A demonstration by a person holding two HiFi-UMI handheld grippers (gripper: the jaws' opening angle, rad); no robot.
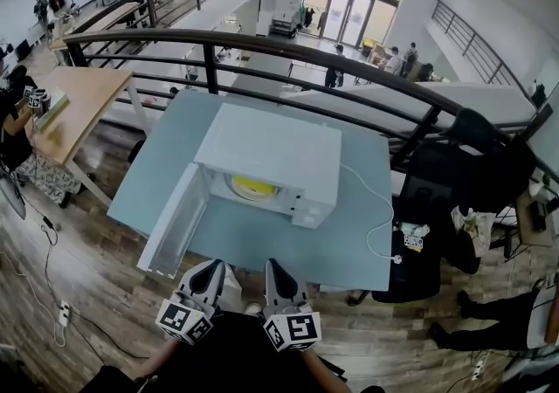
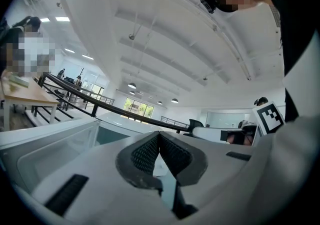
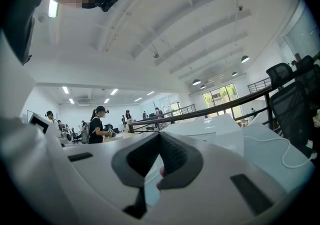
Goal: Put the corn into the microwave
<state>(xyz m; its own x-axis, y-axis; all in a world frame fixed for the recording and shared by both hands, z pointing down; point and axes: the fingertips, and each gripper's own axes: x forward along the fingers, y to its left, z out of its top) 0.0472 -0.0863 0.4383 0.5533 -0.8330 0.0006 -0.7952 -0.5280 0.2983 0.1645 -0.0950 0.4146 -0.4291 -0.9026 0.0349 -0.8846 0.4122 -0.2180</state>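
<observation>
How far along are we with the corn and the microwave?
Done, it seems: a yellow item, likely the corn, lies inside the microwave. In hand: nothing; the left gripper and right gripper are shut and empty, short of the table. Left: perhaps closing the open door.

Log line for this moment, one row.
white microwave: open | yellow corn: inside | left gripper: shut, empty | right gripper: shut, empty

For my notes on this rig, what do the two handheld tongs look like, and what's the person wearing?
Both the left tongs and right tongs have white shells tapering to a tip, lined with dark grey ribbed pads. Each carries a cube of black-and-white square markers. The person wears a black top.
</observation>
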